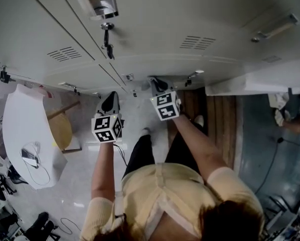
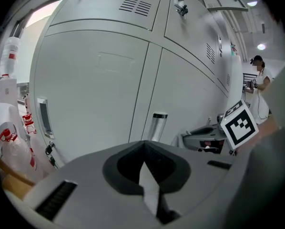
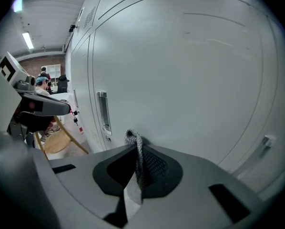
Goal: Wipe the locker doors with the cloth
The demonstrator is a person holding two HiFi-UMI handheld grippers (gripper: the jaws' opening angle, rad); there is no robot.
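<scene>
While right claw [image 3: 137, 152] pinches mesh-textured grey cloth [image 3: 132, 138] near smooth locker door [image 3: 195, 80], left claw [image 2: 143, 149] closed, empty.

Pale-yellow top [image 1: 176, 192] (short-sleeved), black trousers [image 1: 140, 154]

The locker doors [image 1: 190, 24] stand straight ahead of the person. The 2 grippers are held side by side before the lower doors, the left gripper [image 1: 110, 102] left of the right gripper [image 1: 159, 85]. The cloth [image 3: 134, 149] sits between the right gripper's jaws, its end poking toward a door, just right of a handle [image 3: 103, 111]. A table [image 1: 19, 134] stands far left, with a stool [image 1: 62, 130] beside it.
</scene>
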